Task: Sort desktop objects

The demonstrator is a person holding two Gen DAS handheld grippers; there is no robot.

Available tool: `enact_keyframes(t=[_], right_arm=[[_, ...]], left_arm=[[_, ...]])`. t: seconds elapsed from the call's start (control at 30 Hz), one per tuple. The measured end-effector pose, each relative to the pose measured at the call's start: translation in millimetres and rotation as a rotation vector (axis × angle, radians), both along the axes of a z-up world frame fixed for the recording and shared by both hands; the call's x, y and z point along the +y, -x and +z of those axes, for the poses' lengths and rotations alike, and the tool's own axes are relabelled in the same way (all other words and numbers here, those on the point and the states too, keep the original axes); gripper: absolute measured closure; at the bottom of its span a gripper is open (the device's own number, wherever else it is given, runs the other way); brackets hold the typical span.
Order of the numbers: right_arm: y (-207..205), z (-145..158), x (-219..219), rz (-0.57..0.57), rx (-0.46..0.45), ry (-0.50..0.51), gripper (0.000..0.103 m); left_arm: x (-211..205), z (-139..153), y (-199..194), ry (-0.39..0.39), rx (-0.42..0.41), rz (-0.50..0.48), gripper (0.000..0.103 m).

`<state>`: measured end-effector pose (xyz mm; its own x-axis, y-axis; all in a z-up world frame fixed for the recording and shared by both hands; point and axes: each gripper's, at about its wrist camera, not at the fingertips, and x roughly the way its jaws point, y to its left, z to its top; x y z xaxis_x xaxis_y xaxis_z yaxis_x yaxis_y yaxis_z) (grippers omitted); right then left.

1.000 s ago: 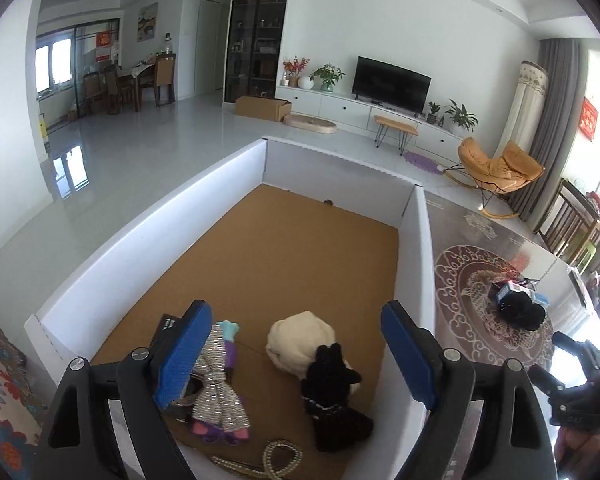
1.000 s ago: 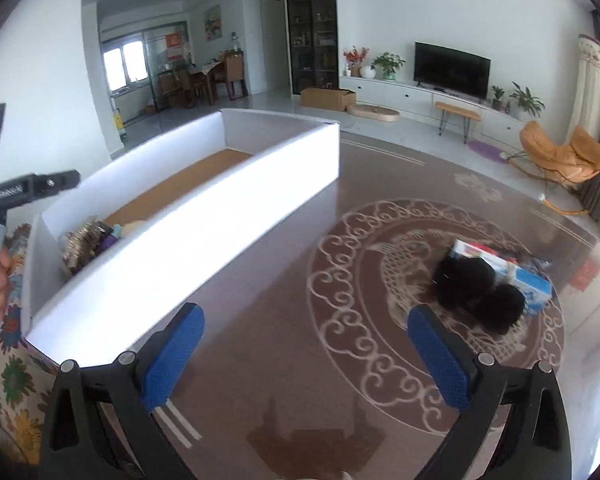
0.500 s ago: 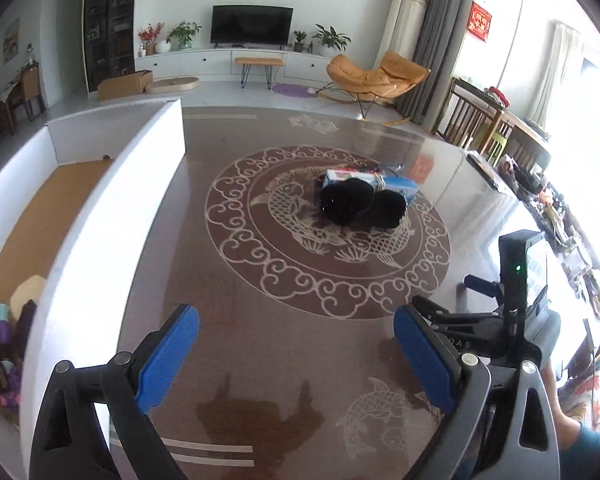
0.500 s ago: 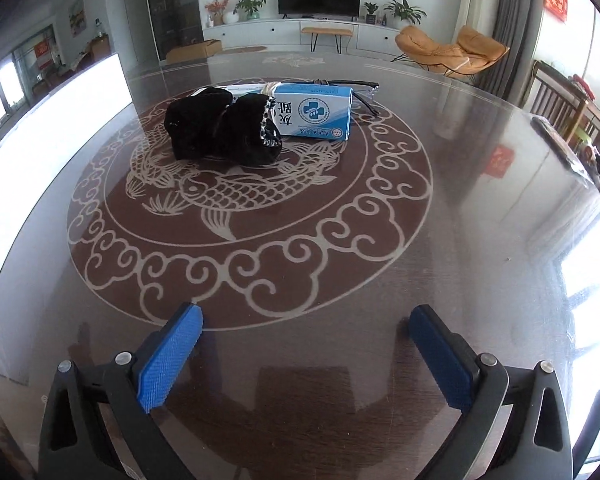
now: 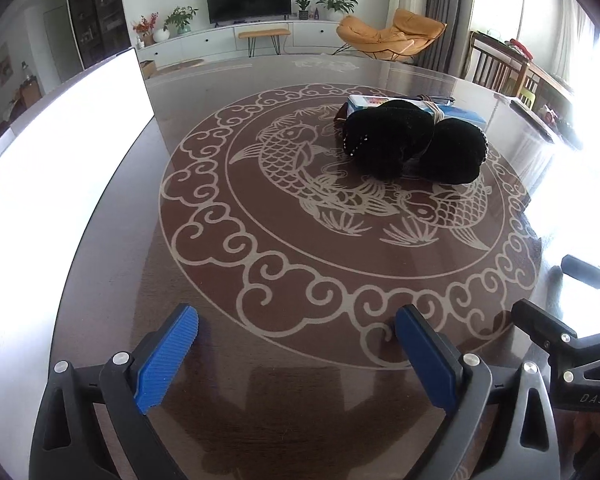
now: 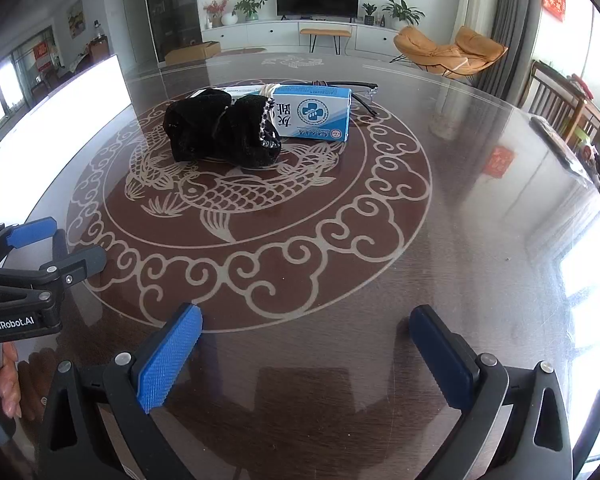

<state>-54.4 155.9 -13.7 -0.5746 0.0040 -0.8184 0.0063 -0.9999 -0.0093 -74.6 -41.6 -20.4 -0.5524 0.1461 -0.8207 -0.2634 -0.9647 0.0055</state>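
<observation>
My left gripper (image 5: pixel 296 354) hangs above the near part of the table (image 5: pixel 300 392) with its blue fingers spread wide and nothing between them. My right gripper (image 6: pixel 306 354) is the same: wide apart, empty, low over the dark glossy top.

I take the fish pattern (image 6: pixel 220 194) inlaid in the middle of the table as my landmark. On the far side of that pattern lies a black velvet pouch (image 6: pixel 220 132), crumpled in two lumps, its long axis running roughly left to right across my right view. Its beaded mouth faces right, toward the box. In my left view the same pouch (image 5: pixel 412 142) sits on the far right of the fish.

Touching the pouch, just behind and to its right, is a blue and white box (image 6: pixel 314 114), lying flat on its long side, its length also running left to right, its printed face turned toward me. Behind the box a pair of glasses (image 6: pixel 360 92) rests on the table, one arm reaching toward the right.

Left of the fish pattern stands a white box wall (image 5: pixel 60 152), glaring in the light.
</observation>
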Motion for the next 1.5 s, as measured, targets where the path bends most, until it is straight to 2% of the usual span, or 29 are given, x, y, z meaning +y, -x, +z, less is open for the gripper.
enact_keyframes(t=[0.07,1.5], right_arm=[[-4.2,-0.1,-3.7,-0.003,0.0,-0.002,0.0],[-5.7,-1.6,-5.1,-0.014,0.002,-0.002,0.0]], left_arm=[[1.7,-1.8,0.2,-0.001,-0.008,-0.009,0.0],[1.0,-1.4,-1.1,-0.003,-0.003,-0.004,0.0]])
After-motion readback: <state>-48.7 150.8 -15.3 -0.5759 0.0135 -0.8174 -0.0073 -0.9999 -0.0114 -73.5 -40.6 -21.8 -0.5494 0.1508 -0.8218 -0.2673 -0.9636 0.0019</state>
